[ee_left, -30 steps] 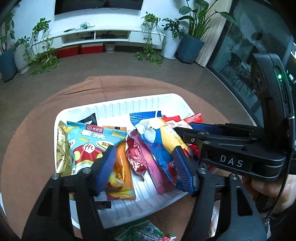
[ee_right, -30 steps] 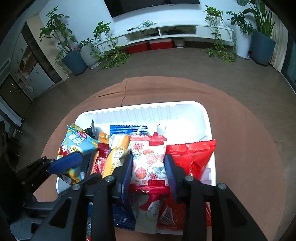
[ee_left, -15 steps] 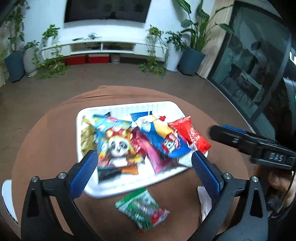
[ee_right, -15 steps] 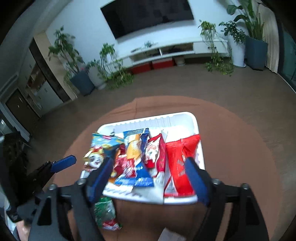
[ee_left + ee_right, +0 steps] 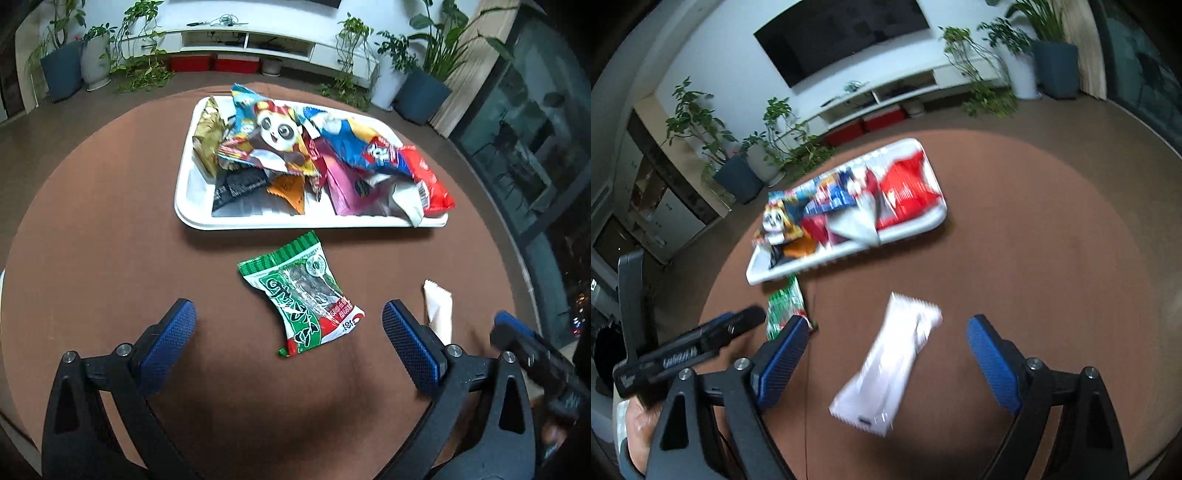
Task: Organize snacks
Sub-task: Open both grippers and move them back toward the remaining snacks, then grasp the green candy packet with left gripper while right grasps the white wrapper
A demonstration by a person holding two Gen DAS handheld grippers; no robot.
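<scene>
A white tray (image 5: 192, 206) on the round brown table holds several snack packets, with a panda packet (image 5: 273, 136) on top. A green packet (image 5: 301, 295) lies on the table in front of the tray. My left gripper (image 5: 288, 339) is open and empty, just short of the green packet. A white packet (image 5: 890, 358) lies on the table between the fingers of my right gripper (image 5: 884, 358), which is open and empty. The white packet also shows in the left wrist view (image 5: 439, 312). The tray (image 5: 923, 225) and the green packet (image 5: 785, 310) also show in the right wrist view.
The brown table (image 5: 92, 240) ends in a curved edge all round. My right gripper's tip (image 5: 517, 332) shows at the left view's right edge, and my left gripper (image 5: 701, 343) shows at the right view's left. Potted plants and a TV shelf stand far behind.
Both grippers have opened wide and pulled back from the tray toward the table's near side. The green and white packets on the table have come into view in front of them.
</scene>
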